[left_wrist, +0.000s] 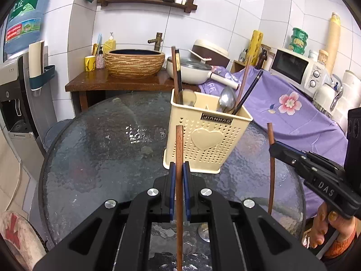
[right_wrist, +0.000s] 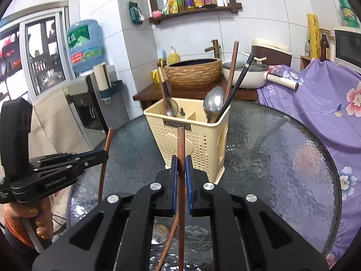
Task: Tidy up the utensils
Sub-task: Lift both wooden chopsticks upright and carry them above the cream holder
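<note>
A cream perforated utensil holder (left_wrist: 208,135) stands on the round glass table (left_wrist: 101,153); it also shows in the right wrist view (right_wrist: 191,135). It holds spoons (left_wrist: 226,99) and several chopsticks. My left gripper (left_wrist: 179,167) is shut on an upright brown wooden chopstick (left_wrist: 179,149), just in front of the holder. My right gripper (right_wrist: 181,160) is shut on another brown chopstick (right_wrist: 181,144), also upright before the holder. Each gripper shows in the other's view: the right one (left_wrist: 274,146) and the left one (right_wrist: 105,154).
A wooden stand with a basin (left_wrist: 135,63), a pan (left_wrist: 191,70) and a rice cooker sits behind the table. A purple flowered cloth (left_wrist: 293,113) covers the counter at right, with a microwave (left_wrist: 297,70). A water dispenser (left_wrist: 20,90) stands at left.
</note>
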